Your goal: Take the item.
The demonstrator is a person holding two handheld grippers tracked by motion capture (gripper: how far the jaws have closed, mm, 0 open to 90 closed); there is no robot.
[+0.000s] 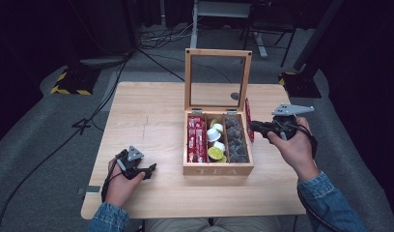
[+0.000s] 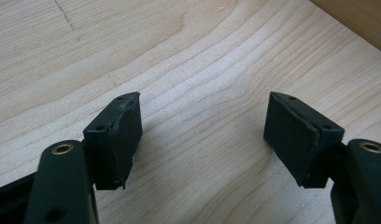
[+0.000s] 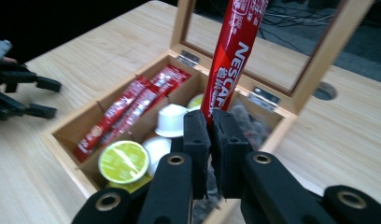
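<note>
The left gripper [image 1: 147, 170] rests low on the wooden table [image 1: 147, 116], near the front-left edge, jaws spread wide with bare tabletop between them and nothing held. It lies well apart from the tea box [image 1: 218, 169], which stands at the table's middle with its glass-paned lid [image 1: 218, 79] raised upright. Box contents, by compartment: red coffee sticks [image 1: 196, 138] lying lengthwise in the left one; creamer cups [image 1: 215, 135] and a lime-lidded capsule [image 1: 215, 153] in the middle one; dark wrapped items [image 1: 235, 140] in the right one (too dim to identify). The right gripper [image 1: 253, 128] is held just beside the box's right wall, jaws pinched tight on the lower end of a red Nescafé stick [image 3: 233, 51], which stands nearly upright, above the box's right side.
</note>
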